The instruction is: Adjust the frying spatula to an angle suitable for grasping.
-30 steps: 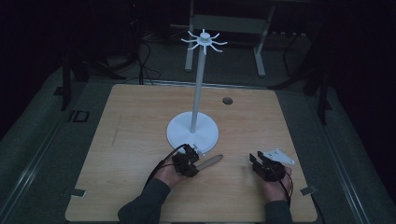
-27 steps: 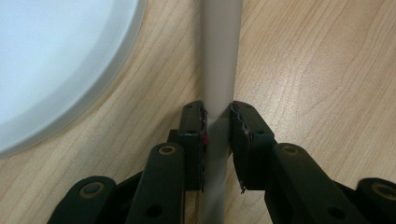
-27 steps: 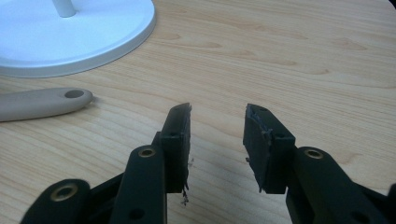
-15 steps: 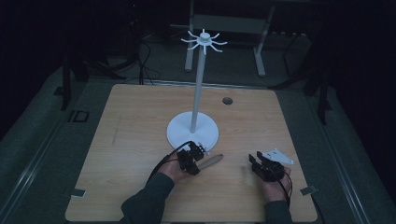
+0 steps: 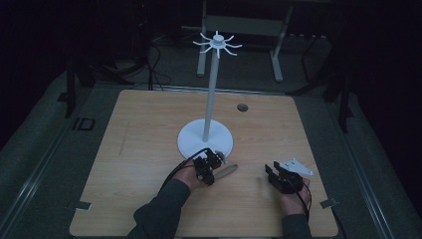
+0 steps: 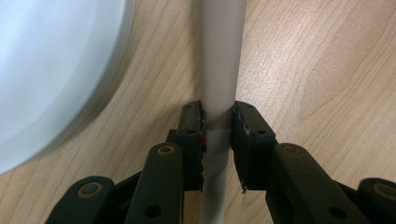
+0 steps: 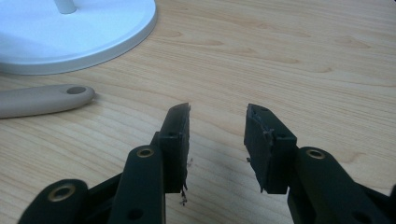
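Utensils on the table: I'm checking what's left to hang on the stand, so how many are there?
1. A beige utensil handle lies on the table beside the white stand's base, clamped between the left gripper's jaws. Its working end is hidden.

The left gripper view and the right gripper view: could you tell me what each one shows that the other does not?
The left gripper view alone shows the left hand-held gripper with its jaws closed on the beige handle, the grip itself.

The right gripper view alone shows the right hand-held gripper with its jaws apart over bare wood, the hole in the handle's free end, and the foot of the stand's pole.

Both show the white stand base, the beige handle and the wooden table.
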Demonstrator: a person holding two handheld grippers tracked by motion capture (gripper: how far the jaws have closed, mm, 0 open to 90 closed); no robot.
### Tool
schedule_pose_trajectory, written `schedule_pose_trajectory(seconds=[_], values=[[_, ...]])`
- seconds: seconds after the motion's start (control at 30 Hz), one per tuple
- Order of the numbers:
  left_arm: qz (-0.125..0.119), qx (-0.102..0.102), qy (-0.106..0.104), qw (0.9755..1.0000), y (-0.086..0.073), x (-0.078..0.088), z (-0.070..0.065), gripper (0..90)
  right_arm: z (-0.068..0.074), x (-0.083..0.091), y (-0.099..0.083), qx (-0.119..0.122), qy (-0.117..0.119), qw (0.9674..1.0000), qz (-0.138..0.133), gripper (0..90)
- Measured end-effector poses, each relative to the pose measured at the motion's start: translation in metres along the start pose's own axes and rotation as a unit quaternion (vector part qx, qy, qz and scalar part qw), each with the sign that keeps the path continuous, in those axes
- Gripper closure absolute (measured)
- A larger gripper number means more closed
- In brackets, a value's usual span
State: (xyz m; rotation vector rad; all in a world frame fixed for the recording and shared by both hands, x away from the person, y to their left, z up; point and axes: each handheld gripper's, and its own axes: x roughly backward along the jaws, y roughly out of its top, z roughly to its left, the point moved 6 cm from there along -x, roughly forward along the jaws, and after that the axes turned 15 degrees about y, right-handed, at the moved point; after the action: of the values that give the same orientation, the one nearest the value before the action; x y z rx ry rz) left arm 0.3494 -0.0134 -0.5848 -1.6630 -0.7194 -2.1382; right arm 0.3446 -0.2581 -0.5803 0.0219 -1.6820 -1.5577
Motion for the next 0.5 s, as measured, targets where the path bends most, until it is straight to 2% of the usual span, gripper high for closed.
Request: schedule_pose_trajectory(seconds=[0.17, 0.23, 0.5], values=[[0.000, -0.005, 0.004, 1.0000, -0.0001, 0.0002, -0.0003, 74.5, -0.0001, 0.0002, -0.0001, 0.000, 0.000, 1.0000, 0.000, 60.0], [-0.005, -0.011, 0.016, 0.9998, -0.0002, 0.0004, -0.0021, 75.1, 0.0004, 0.0000, 0.0000, 0.001, 0.000, 1.0000, -0.001, 60.0], [-0.025, -0.009, 0.033, 0.9991, -0.0006, 0.0010, -0.0032, 75.4, 0.0029, -0.0018, -0.0003, 0.004, 0.005, 1.0000, 0.000, 59.5]])
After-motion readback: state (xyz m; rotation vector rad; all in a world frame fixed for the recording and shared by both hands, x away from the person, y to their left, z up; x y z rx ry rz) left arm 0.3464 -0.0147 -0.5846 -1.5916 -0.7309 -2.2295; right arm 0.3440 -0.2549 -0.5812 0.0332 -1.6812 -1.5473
